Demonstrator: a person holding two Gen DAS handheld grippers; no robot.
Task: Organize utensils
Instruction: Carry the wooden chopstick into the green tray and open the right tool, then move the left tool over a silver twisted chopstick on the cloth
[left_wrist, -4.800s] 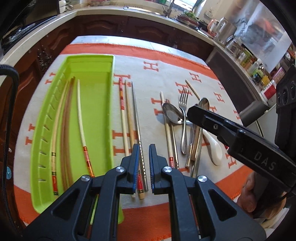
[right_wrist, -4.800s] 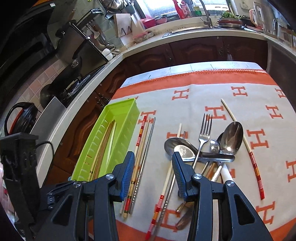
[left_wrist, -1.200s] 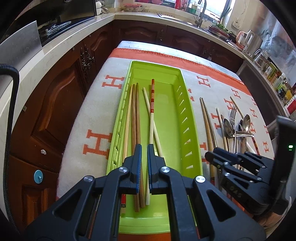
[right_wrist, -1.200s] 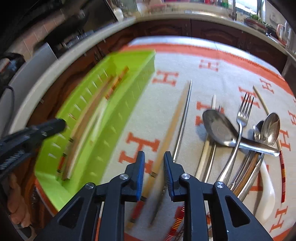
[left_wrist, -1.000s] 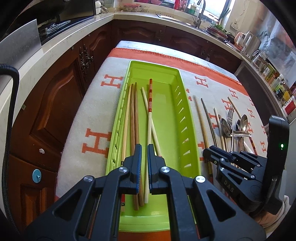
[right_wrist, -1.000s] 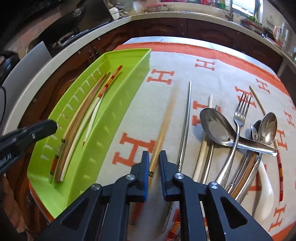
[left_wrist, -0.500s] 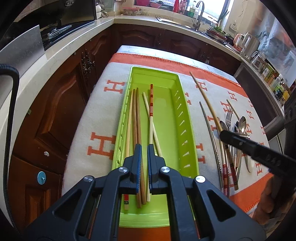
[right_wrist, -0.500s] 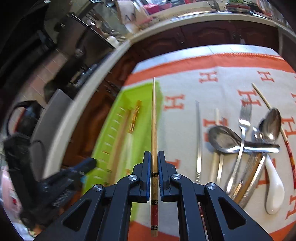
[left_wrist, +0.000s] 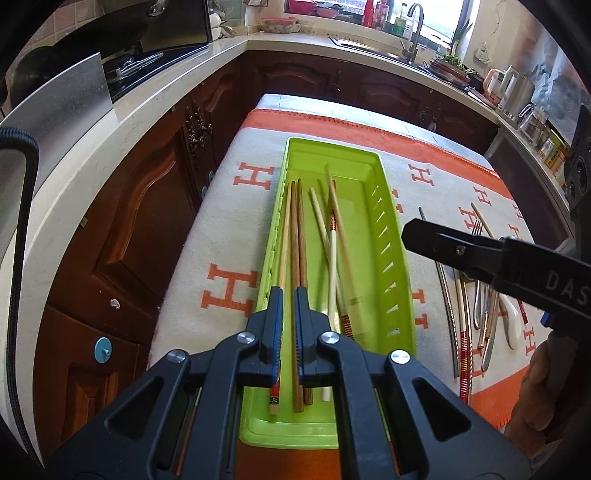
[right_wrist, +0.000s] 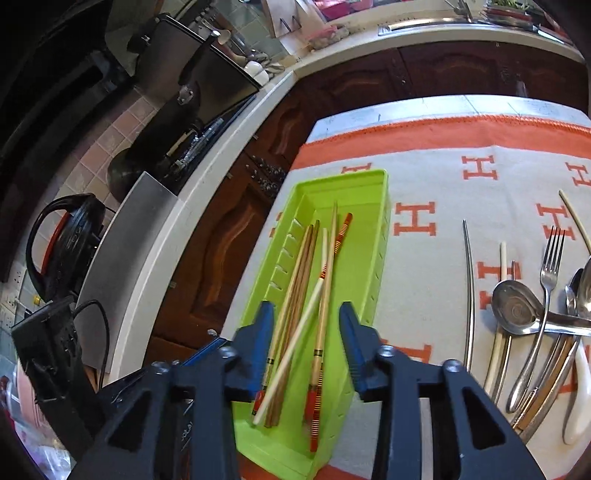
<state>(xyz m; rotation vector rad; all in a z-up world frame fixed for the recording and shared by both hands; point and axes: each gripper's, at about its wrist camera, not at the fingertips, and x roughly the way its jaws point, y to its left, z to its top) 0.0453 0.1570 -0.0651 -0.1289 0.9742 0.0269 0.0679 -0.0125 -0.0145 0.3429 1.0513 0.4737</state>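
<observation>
Currently catalogued: one long lime-green plastic slotted tray (right_wrist: 382, 236), long axis running away from both cameras, lying on the white tabletop cloth with orange H marks and orange border (right_wrist: 436, 177). Contents: wooden and pale chopsticks (right_wrist: 295, 277), all lengthwise, tips toward the far end; two dark brown sticks (left_wrist: 297, 240) lie parallel near the left wall; a cream stick crosses a red-banded one at a slight angle. One bamboo chopstick with red-and-black end (right_wrist: 325, 295) shows blurred in the left view, so whether it is at rest cannot be told.

Right gripper (right_wrist: 308, 332): fingers spread wide above the tray's near end, nothing between them. Left gripper (left_wrist: 289, 332): fingers pressed nearly together with a narrow gap, holding nothing, over the tray's near left part.

Right of the tray, apart from it: one metal chopstick (right_wrist: 470, 291); beyond it a heap of steel ladle (right_wrist: 515, 306), fork (right_wrist: 550, 258), spoons and a white ceramic spoon (right_wrist: 580, 402), overlapping, handles mostly toward the cameras. Dark wood cabinets (left_wrist: 140, 206) stand left of the tabletop.
</observation>
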